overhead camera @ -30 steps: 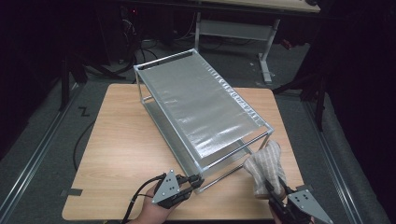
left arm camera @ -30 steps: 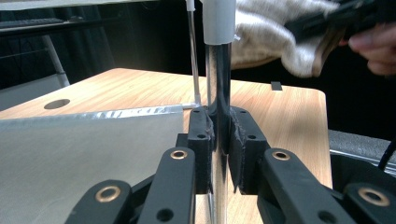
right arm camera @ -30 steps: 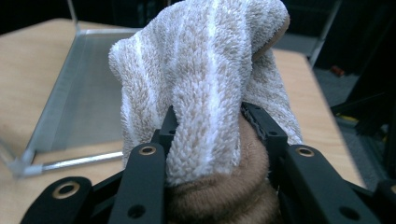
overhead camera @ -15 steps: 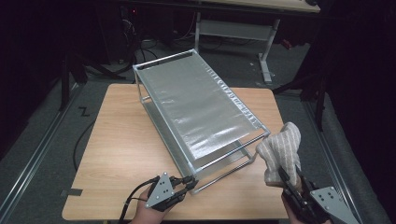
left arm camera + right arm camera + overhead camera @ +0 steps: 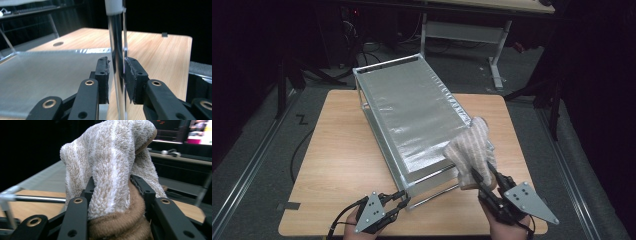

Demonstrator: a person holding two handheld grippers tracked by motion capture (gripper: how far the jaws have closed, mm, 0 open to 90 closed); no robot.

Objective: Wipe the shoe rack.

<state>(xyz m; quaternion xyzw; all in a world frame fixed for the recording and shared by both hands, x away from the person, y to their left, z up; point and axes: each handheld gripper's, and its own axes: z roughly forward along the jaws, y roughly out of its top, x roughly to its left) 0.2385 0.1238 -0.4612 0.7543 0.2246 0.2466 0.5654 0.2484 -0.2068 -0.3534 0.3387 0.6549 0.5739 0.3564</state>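
Observation:
A metal two-shelf rack [image 5: 412, 115] with silver liners stands slantwise on the wooden table [image 5: 337, 160]. My left gripper [image 5: 401, 200] is at its near corner. In the left gripper view the corner post [image 5: 116, 50] stands between the pads of the left gripper [image 5: 117, 67]; the jaws have just been opening and a thin gap shows at the pads. My right gripper [image 5: 482, 175] is shut on a beige-and-white striped towel [image 5: 472, 147], held up at the near right corner of the top shelf. The towel [image 5: 112, 165] bulges above the right gripper [image 5: 112, 185].
The rack takes up the table's middle, with bare wood to its left and along the front edge. A rack rail [image 5: 37, 199] runs just left of the towel. Desk frames and cables [image 5: 462, 35] stand on the dark floor beyond the table.
The right gripper has raised the towel from the table up to the rack's top shelf corner. The left gripper has slid slightly toward the front left, and its jaws have opened a little.

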